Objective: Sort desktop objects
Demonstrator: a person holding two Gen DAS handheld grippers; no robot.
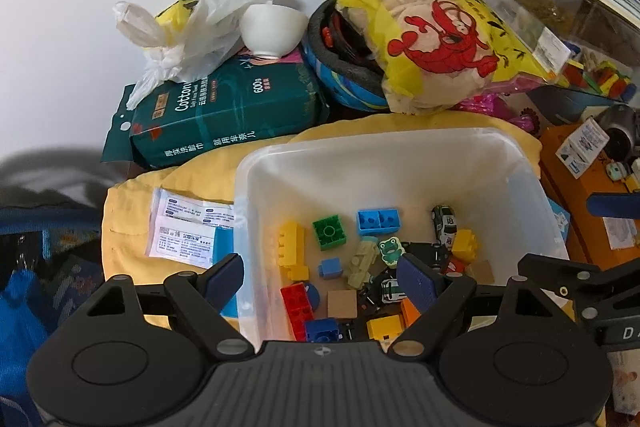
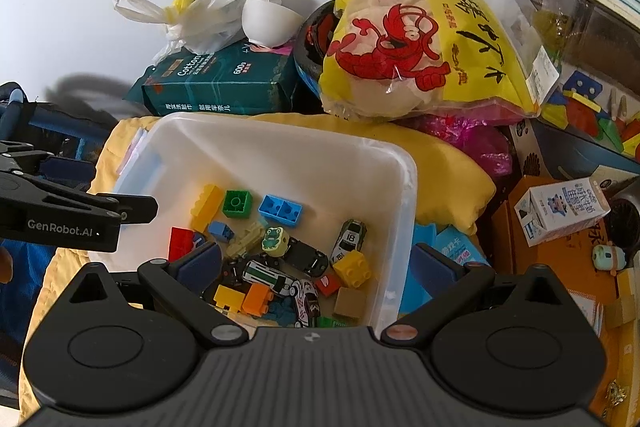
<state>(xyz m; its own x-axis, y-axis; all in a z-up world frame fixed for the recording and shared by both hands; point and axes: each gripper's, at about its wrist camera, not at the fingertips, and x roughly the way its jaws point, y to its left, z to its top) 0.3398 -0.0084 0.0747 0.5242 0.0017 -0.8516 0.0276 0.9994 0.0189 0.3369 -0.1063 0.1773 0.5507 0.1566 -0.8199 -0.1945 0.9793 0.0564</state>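
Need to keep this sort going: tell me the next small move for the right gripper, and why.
Probably swing the right gripper right toward the small teal toy on the orange box and bring it to the white bin. Both grippers are open and empty above the bin, which already holds bricks and toy cars, while that toy sits loose outside it.

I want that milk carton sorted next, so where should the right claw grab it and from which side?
Judging by its pose, grip the milk carton across its long flat sides near the middle, coming down from above: it lies tipped on the orange box, top face exposed.
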